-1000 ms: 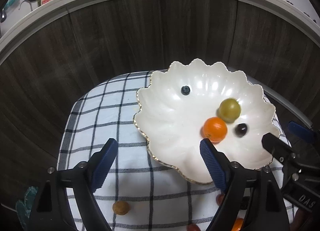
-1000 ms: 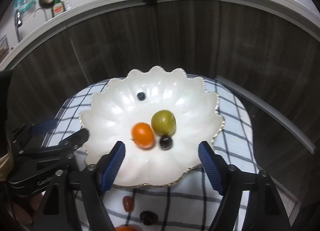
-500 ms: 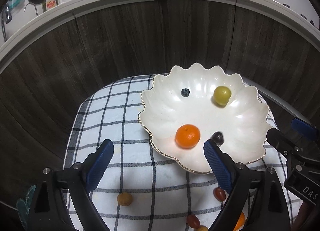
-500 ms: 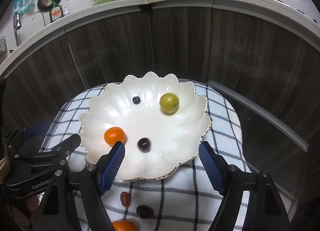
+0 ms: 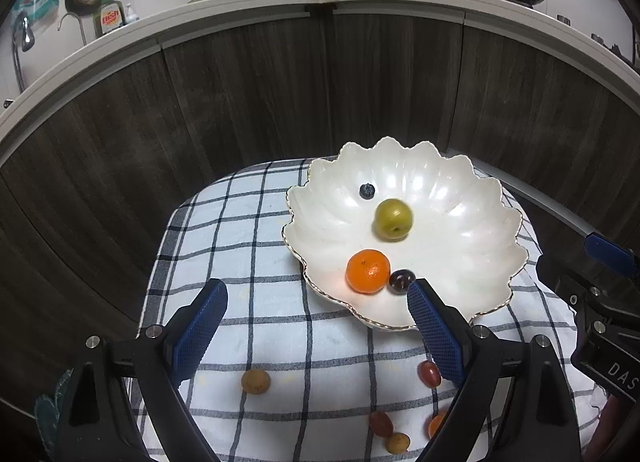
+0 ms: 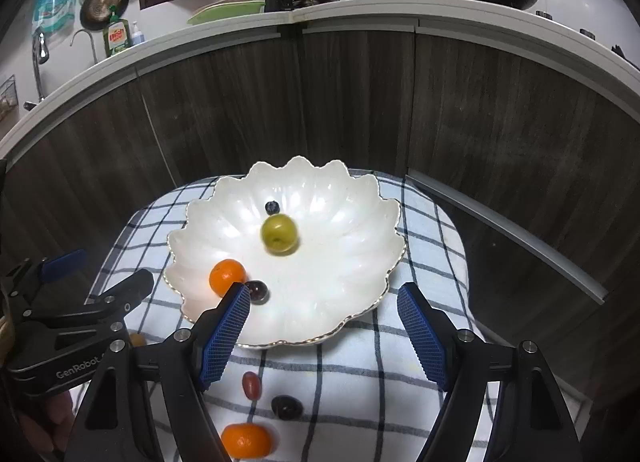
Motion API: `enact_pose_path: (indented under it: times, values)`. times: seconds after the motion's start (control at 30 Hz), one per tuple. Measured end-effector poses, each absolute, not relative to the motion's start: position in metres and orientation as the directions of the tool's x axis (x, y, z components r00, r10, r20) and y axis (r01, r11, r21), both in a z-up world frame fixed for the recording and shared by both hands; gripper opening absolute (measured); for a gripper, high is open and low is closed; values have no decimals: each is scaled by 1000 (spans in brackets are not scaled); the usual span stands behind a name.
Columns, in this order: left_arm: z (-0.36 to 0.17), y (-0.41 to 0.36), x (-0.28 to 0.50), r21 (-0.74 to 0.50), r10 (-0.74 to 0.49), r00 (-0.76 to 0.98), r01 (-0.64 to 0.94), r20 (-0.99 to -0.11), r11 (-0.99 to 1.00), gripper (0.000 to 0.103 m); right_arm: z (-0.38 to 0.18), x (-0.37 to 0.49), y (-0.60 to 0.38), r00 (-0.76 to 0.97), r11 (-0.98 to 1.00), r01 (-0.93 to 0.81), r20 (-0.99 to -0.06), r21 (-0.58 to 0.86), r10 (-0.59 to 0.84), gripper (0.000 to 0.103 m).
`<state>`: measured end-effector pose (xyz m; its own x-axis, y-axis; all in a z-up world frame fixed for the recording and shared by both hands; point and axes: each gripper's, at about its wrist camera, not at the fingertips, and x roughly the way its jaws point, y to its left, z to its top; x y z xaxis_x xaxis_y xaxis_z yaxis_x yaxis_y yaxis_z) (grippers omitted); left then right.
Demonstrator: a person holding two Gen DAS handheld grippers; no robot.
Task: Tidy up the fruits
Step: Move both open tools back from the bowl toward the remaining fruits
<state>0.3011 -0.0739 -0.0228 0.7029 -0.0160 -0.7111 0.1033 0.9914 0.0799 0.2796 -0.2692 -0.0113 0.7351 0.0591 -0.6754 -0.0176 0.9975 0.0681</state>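
Observation:
A white scalloped plate (image 5: 472, 246) (image 6: 340, 262) sits on a checked cloth. It holds a mandarin (image 5: 368, 270) (image 6: 227, 277), a green fruit (image 5: 393, 219) (image 6: 279, 234), a blueberry (image 5: 367, 190) (image 6: 272, 206) and a dark grape (image 5: 401, 280) (image 6: 258, 290). Loose on the cloth in front lie a tan fruit (image 5: 255, 380), red grapes (image 5: 429, 373) (image 6: 252, 384), a dark grape (image 6: 286, 406) and a second mandarin (image 6: 246, 440). My left gripper (image 5: 316, 294) hangs open above the plate's near-left rim. Above its near rim, my right gripper (image 6: 322, 296) is open too. Neither holds anything.
The checked cloth (image 5: 240, 246) covers a small rounded surface whose edges drop off left and right. Dark wood cabinet fronts (image 6: 360, 109) stand close behind it. A white counter (image 6: 360, 5) above carries a wok, a dish soap bottle and kitchenware.
Both grippers have drawn back and risen, so the plate sits farther off and more loose fruit shows. In the plate the green fruit rolled about and the mandarin and dark grape shifted left.

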Motion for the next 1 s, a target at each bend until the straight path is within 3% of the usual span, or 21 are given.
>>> enact_pose_path:
  times: [1.0]
  values:
    - [-20, -73, 246, 75, -27, 706, 113, -708, 991, 92, -5, 230, -273, 757, 999, -16, -652, 49, 44, 77]
